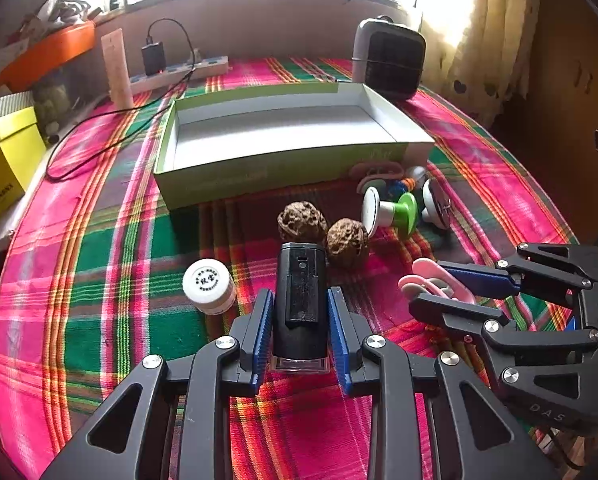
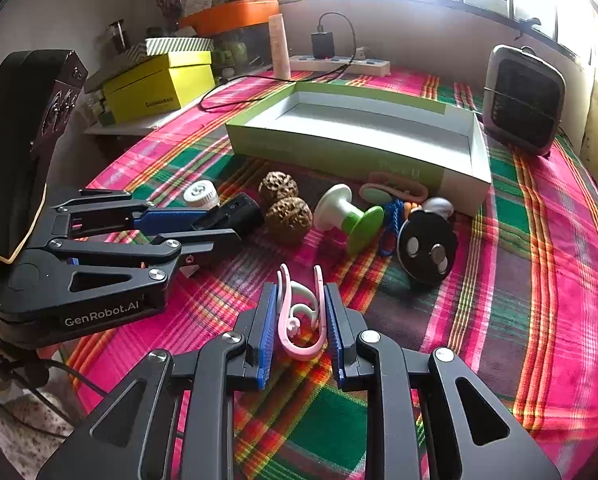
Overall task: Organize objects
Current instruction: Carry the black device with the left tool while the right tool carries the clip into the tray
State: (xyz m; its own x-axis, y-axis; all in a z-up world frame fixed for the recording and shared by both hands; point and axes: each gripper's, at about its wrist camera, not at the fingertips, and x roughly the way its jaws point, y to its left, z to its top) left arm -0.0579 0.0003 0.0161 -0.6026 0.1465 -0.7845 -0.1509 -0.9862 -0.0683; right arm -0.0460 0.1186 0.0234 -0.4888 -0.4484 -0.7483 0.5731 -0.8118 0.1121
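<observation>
While both grippers grip, the open cardboard box (image 1: 283,168) sits behind, nothing visible inside.
Left gripper (image 1: 301,312) clamps a black rectangular device (image 1: 301,292) on the plaid tablecloth (image 1: 99,280); right gripper (image 2: 301,314) pinches a pink ear hook (image 2: 301,320). Two walnuts (image 1: 323,232), a white-capped bottle (image 1: 209,286) and a green-and-white spool (image 1: 391,210) lie near the box.

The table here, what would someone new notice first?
The loud pink-and-green plaid tablecloth, then the empty white box at its middle. Nearer, the left gripper clamps a black device, and the right gripper pinches a pink clip.
</observation>
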